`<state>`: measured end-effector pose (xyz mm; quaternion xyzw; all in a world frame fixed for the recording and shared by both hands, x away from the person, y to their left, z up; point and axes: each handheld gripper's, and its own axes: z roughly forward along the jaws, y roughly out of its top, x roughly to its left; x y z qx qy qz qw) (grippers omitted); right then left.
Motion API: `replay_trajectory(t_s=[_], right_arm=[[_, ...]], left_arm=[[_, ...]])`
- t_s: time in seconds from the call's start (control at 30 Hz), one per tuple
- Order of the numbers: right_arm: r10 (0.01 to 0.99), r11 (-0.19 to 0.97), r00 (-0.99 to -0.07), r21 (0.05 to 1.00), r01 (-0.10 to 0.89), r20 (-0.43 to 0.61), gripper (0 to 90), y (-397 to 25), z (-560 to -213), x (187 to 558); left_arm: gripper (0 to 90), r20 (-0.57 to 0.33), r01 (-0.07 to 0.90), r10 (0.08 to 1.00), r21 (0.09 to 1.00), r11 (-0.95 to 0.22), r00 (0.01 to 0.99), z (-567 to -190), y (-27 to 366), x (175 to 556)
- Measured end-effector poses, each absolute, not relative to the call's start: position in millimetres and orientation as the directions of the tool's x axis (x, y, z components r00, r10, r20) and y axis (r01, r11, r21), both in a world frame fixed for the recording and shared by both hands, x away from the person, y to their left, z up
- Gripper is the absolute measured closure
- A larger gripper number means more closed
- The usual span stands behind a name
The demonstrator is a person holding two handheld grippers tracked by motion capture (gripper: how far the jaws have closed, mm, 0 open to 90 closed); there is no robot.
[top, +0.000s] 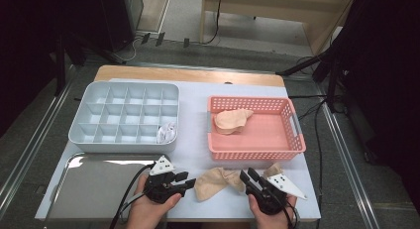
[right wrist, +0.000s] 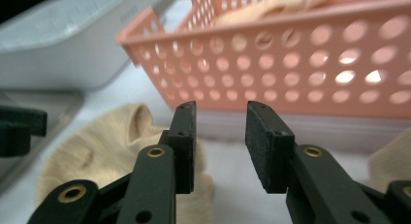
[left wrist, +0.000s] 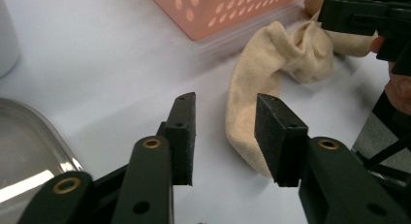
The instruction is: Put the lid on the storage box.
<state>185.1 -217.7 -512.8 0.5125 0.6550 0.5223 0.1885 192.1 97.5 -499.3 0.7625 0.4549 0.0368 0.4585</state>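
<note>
A beige sock (top: pixel 214 183) lies crumpled on the white table cover near the front edge, between my two grippers. My left gripper (top: pixel 189 182) points right at the sock's toe end and is open; in the left gripper view the sock (left wrist: pixel 271 83) lies just ahead of the open jaws (left wrist: pixel 225 136), nothing between them. My right gripper (top: pixel 247 176) is open at the sock's other end, its jaws (right wrist: pixel 220 141) over bare cover with the sock (right wrist: pixel 106 146) to their left. A second beige sock (top: pixel 231 120) lies inside the pink basket (top: pixel 292 144).
A grey compartment organiser (top: pixel 89 135) stands at the back left with a white item (top: pixel 167 132) in its near right cell. A shiny metal tray (top: pixel 99 184) lies at the front left. More beige fabric (top: pixel 273 169) shows beside the right gripper.
</note>
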Motion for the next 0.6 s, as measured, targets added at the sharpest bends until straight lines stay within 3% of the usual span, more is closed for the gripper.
replay_trajectory(t_s=[0.33,0.6], right_arm=[[0.818,-0.059,-0.492,0.895,0.442,0.297,54.2,-222,-514,153],[0.780,0.032,-0.569,0.892,0.451,0.260,53.5,-214,-532,136]], left_arm=[[42.4,-0.404,0.696,0.726,0.704,-0.142,0.556,-514,85,176],[55.9,-0.393,0.731,0.759,0.664,-0.156,0.519,-522,77,179]])
